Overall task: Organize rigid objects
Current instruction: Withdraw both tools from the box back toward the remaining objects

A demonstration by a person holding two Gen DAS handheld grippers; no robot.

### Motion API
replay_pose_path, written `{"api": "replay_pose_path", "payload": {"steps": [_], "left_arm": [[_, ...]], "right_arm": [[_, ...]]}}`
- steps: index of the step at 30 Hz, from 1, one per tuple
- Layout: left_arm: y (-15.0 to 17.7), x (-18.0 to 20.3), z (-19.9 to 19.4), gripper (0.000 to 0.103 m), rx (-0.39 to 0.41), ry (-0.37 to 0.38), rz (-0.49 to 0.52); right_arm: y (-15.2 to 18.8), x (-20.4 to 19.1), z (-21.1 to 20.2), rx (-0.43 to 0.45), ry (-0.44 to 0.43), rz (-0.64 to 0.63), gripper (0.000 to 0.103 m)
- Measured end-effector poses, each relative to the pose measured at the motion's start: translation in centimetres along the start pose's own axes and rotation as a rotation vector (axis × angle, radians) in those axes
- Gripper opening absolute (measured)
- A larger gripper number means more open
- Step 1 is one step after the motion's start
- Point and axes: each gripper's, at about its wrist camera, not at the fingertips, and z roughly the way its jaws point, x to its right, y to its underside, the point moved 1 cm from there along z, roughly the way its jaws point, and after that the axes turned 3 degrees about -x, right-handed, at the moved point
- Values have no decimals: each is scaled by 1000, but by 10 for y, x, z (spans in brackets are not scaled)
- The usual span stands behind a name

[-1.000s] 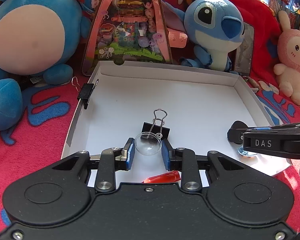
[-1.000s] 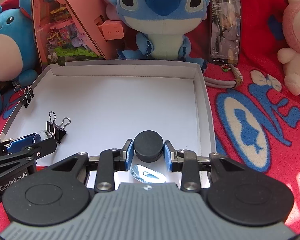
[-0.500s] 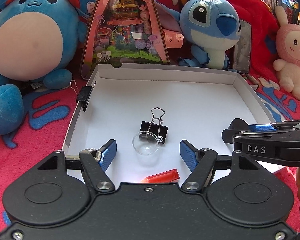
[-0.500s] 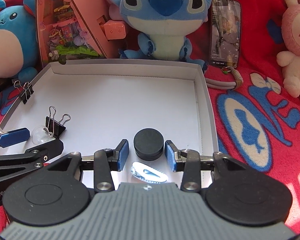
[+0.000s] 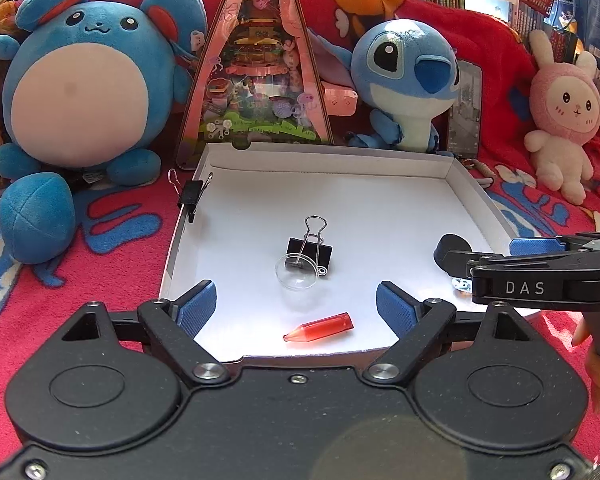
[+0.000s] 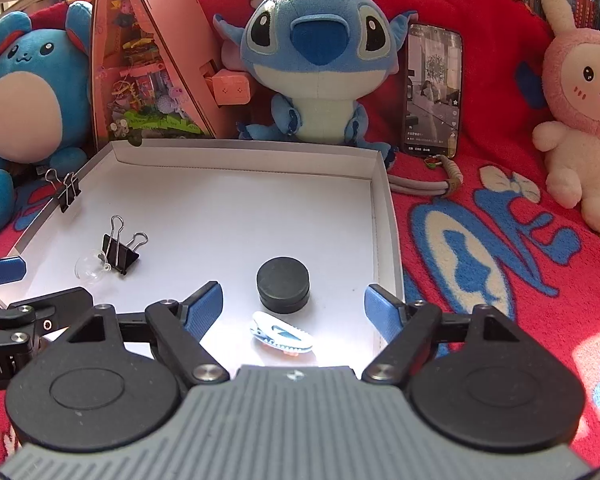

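Left claw [image 5: 296, 306]: jaws spread wide and opening further, gripping nothing; blue pads hang over the near edge of the tray, apart from every object.
Between the left pads: the clear dome [image 5: 296, 276] lies ahead of them on the tray floor, untouched; the red crayon-shaped piece [image 5: 319, 327] lies nearer the camera, also free.
Right claw [image 6: 293, 307]: jaws spread wide and opening further, holding nothing; its right pad hangs over the tray's right wall.
Between the right pads: the black puck [image 6: 284, 286] sits flat on the tray floor just ahead, clear of both pads; the blue-and-white hair clip [image 6: 281, 334] lies nearer the camera, just in front of the puck.
White tray [image 6: 236, 151]: shallow cardboard box with low walls, resting on the red blanket [image 6: 500, 248].
Tray contents: clear dome, red crayon-shaped piece, black puck, hair clip, and a black binder clip [image 5: 311, 249] touching the dome's far side.
Tray left wall: a second binder clip [image 5: 192, 194] is clamped onto the rim.
Behind the tray: round blue plush [image 5: 80, 92], pink triangular toy box [image 5: 260, 80], blue alien plush [image 6: 320, 64], phone [image 6: 432, 88] propped upright.
Far right: pink bunny plush [image 6: 580, 100] on the blanket, well apart from the tray.
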Motion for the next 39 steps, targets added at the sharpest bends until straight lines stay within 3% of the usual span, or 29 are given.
{"api": "replay_pose_path", "payload": {"steps": [20, 39], "left_arm": [[60, 4, -80, 88, 90, 48, 78], [108, 6, -109, 88, 107, 33, 96]], "right_arm": [[60, -6, -96, 191, -81, -135, 100], [111, 4, -131, 233, -100, -114, 102]]}}
